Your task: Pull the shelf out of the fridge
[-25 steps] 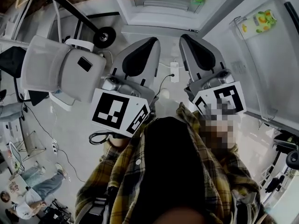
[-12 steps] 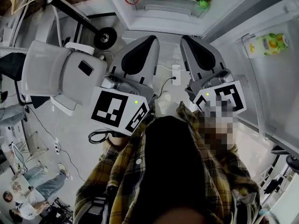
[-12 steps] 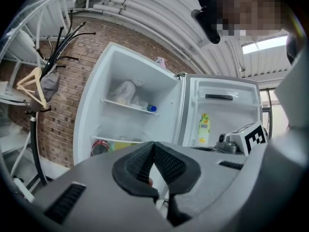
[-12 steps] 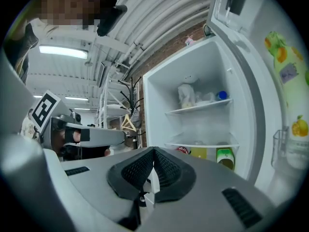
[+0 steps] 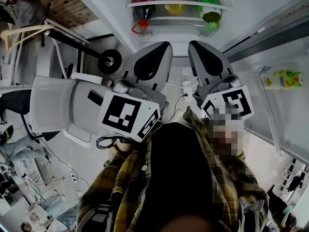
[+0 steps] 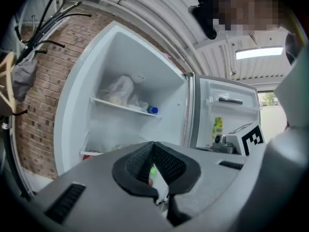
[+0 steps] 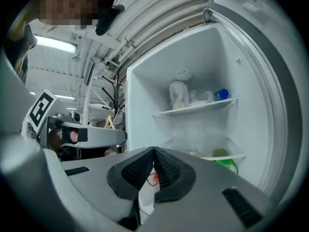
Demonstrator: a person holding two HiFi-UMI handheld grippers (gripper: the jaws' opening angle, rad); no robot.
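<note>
Since a moment ago the view has lifted, so more of the open fridge (image 5: 108, 11) shows. A shelf (image 5: 169, 4) sits inside it, loaded with a red bottle (image 5: 144, 1) and a green bottle (image 5: 211, 11). Left claw (image 5: 166, 44) and right claw (image 5: 191, 43) are both closed on nothing, side by side near the person's chest, pointing at the fridge but well short of the shelf. The pull looks unstarted: reaching, gripping the shelf edge and drawing it out all remain.
</note>
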